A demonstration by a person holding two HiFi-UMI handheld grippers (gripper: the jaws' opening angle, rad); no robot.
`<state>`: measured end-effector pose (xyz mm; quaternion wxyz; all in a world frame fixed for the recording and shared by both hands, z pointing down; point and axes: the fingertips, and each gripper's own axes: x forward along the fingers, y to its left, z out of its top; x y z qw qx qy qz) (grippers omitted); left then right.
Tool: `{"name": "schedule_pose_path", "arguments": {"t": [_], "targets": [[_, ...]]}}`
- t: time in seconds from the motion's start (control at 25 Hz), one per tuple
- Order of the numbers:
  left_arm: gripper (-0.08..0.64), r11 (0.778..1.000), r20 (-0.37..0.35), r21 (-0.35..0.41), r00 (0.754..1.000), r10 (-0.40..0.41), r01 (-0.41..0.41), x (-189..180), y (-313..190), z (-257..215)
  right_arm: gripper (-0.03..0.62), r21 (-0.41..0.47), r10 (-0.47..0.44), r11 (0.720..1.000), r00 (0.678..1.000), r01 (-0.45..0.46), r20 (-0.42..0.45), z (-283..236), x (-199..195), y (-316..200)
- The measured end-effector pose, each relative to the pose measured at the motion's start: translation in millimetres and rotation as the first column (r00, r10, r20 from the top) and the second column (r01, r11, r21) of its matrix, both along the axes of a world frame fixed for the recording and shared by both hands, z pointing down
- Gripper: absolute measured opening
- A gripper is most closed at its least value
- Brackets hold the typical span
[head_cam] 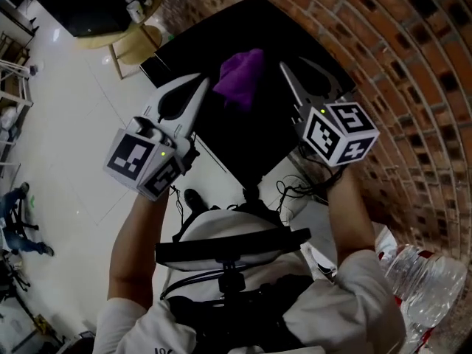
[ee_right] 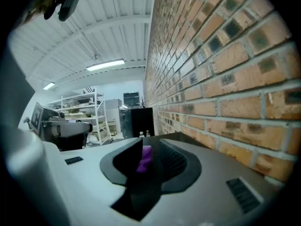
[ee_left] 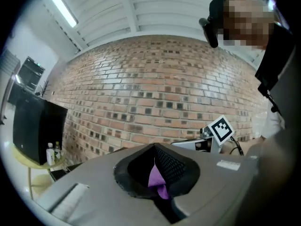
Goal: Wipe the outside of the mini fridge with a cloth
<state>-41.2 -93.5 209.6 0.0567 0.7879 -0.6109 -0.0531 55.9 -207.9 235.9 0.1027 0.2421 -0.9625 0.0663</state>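
1. The purple cloth [head_cam: 240,76] lies bunched on top of the black mini fridge [head_cam: 251,135], toward 12 o'clock in the head view.
2. It looks light, soft and floppy, and likely to slide on the smooth top. A raised fold seems the best place to pinch it.
3. The left gripper [head_cam: 204,87], at the cloth's 9 o'clock, is clamped on a purple fold.
4. The right gripper [head_cam: 291,72], at its 3 o'clock, is partly open and holds nothing.
5. No brand or writing is legible, only the grippers' square markers.

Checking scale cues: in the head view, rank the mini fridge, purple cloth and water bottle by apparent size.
1. mini fridge
2. water bottle, though nearness to the camera inflates it
3. purple cloth
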Motion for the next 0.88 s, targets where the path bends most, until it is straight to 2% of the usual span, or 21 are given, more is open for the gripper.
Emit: {"name": "schedule_pose_path", "arguments": {"t": [0.2, 0.44, 0.68, 0.88], "targets": [[0.000, 0.988, -0.076, 0.027, 0.985, 0.153, -0.151, -10, 31, -1, 0.129, 0.022, 0.208, 0.978, 0.978, -0.208, -0.028, -4, 28, 23], [0.000, 0.966, -0.139, 0.028, 0.956, 0.259, -0.257, -19, 53, 8, 0.129, 0.035, 0.356, 0.934, 0.934, -0.355, -0.029, -12, 47, 57], [0.000, 0.953, -0.220, 0.023, 0.928, 0.300, -0.302, -13, 52, 19, 0.129, 0.029, 0.405, 0.914, 0.914, -0.405, -0.012, -12, 55, 78], [0.000, 0.946, -0.224, 0.017, 0.921, 0.319, -0.324, -1, 35, 25, 0.129, -0.003, 0.402, 0.916, 0.916, -0.402, 0.011, -6, 65, 70]]}}
